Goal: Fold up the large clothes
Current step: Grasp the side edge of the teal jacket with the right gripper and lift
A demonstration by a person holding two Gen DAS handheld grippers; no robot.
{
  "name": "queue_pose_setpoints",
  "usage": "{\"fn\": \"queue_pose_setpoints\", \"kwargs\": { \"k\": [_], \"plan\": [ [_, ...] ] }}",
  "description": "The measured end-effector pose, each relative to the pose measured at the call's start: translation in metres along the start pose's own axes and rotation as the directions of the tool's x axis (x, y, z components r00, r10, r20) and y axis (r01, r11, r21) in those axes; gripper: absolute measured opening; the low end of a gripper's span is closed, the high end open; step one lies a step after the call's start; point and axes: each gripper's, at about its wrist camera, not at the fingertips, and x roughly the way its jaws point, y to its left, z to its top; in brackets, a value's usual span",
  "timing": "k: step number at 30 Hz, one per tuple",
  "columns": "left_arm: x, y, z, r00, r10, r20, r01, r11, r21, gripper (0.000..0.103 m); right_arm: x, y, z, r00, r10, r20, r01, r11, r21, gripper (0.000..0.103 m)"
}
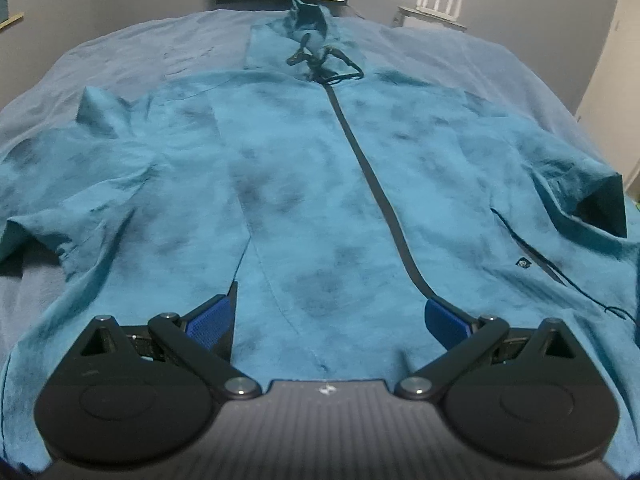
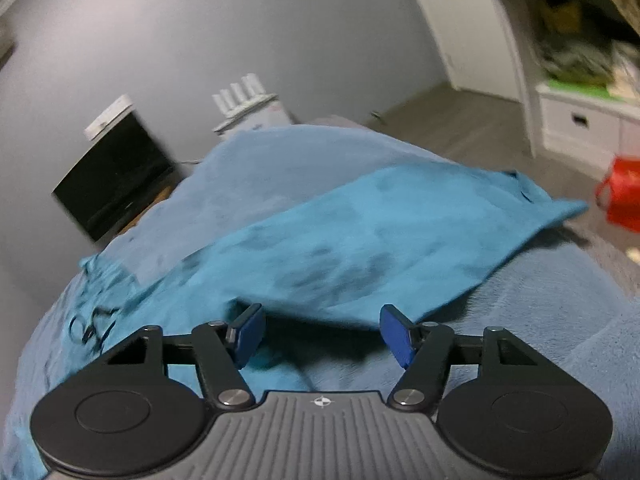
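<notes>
A large teal mottled jacket (image 1: 304, 184) lies spread face up on a bed, its dark zipper (image 1: 372, 184) running from the collar (image 1: 308, 20) toward me, sleeves out to both sides. My left gripper (image 1: 328, 316) is open and empty, just above the jacket's lower hem. In the right wrist view one sleeve of the jacket (image 2: 360, 240) stretches to the right across the bed. My right gripper (image 2: 320, 332) is open and empty at the sleeve's near edge.
A light blue blanket (image 1: 120, 52) covers the bed (image 2: 560, 320). A dark monitor (image 2: 116, 176) and a white router (image 2: 244, 96) stand by the grey wall. White drawers (image 2: 580, 128) and a red object (image 2: 624, 196) sit on the floor to the right.
</notes>
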Motion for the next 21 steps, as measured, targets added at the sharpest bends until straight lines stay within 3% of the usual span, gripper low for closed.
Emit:
{"fn": "queue_pose_setpoints", "kwargs": {
  "k": [8,11,15,21],
  "plan": [
    [0.023,0.011,0.005,0.997,0.052,-0.057,-0.055,0.997,-0.059,0.103,0.07,-0.046,-0.003,0.989,-0.103,-0.103,0.123,0.969,0.213,0.067],
    [0.029,0.019,0.006,0.996,0.05,-0.077,-0.058,0.993,-0.098,0.103,0.085,-0.058,-0.009,0.984,-0.115,-0.133,0.148,0.951,0.27,0.061],
    [0.034,0.024,0.008,0.991,0.118,-0.062,-0.124,0.986,-0.113,0.103,0.099,-0.065,-0.006,0.988,-0.134,-0.077,0.151,0.939,0.308,0.057],
    [0.031,0.039,0.011,0.976,0.216,-0.008,-0.214,0.96,-0.18,0.103,0.106,-0.077,0.004,0.983,-0.109,0.146,0.051,0.936,0.349,0.048]
  ]
}}
